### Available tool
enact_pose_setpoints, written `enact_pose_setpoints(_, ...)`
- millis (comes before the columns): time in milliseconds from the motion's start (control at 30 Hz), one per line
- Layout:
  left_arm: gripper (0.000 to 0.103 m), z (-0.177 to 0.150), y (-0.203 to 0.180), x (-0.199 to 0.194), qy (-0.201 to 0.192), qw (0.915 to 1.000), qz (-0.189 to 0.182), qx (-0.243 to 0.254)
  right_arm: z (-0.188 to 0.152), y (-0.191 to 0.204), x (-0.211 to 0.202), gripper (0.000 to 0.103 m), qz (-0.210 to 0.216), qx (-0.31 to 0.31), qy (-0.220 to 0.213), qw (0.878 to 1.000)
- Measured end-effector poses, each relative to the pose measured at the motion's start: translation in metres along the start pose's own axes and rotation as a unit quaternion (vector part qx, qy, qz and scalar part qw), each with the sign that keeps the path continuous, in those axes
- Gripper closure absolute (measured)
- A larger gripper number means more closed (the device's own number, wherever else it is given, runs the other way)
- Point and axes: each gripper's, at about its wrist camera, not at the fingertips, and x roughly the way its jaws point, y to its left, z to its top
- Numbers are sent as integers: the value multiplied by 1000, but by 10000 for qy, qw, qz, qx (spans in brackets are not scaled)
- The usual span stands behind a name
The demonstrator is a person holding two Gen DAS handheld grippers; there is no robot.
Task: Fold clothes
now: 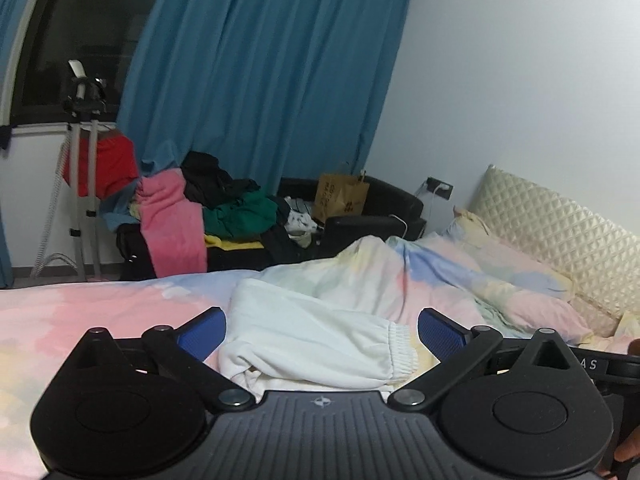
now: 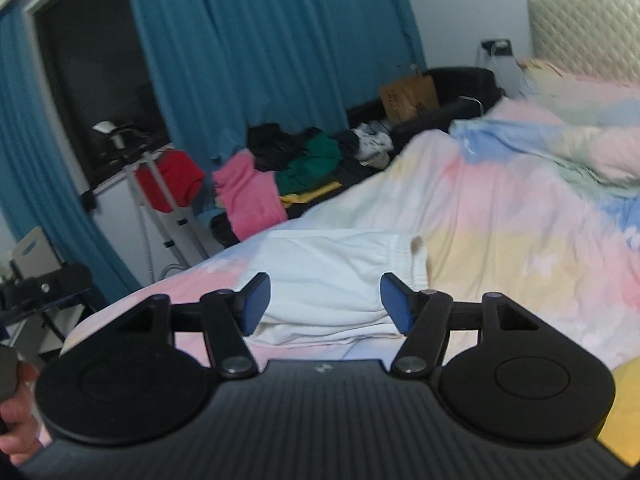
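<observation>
On the pastel patchwork bedspread (image 1: 100, 312), the white elastic-cuffed cotton garment (image 1: 316, 344) lay folded into a compact bundle, both the left gripper (image 1: 322, 330) and right gripper (image 2: 325, 304) spread wide and empty above it, while the heap of unfolded clothes (image 1: 224, 204) beyond the bedspread apparently remained to do.

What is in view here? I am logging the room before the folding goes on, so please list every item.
white garment: one, white, folded on the bed, elastic cuff showing
bedcover: one, pastel patches, over the bed
pillow: one, pastel, by the headboard
headboard: one, cream, quilted
clothes pile: one, pink, black, green, yellow, on the black sofa
paper bag: one, brown, on the sofa
curtain: blue, beside the dark window
stand: one, white, with a red garment
left gripper: black, blue pads, open, above the garment
right gripper: same, open
</observation>
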Motion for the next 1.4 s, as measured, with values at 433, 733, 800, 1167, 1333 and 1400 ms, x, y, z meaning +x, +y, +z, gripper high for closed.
enact_pose_setpoints(433,0,-52,-11,-108,-345,9987,281,232,-50,42,-59,14,162,-402,-518,9977)
enact_pose_setpoints(733,0,-94,5,-112,-283,9957,836,274,-91,63,-51,14,-2,-729,-762,9944)
enact_pose_setpoints(800,0,-102,13,-107,-294,9949,939,236,-101,65,-43,14,-33,-753,-776,9941)
enact_pose_setpoints(1167,0,-125,26,-80,-356,9935,934,536,-144,62,-2,14,-326,-741,-890,9927)
enact_pose_setpoints(1333,0,-133,27,-73,-371,9931,942,600,-150,65,7,14,-545,-875,-728,9920)
enact_pose_setpoints(1400,0,-134,28,-71,-337,9934,941,565,-153,68,6,14,-582,-979,-760,9906)
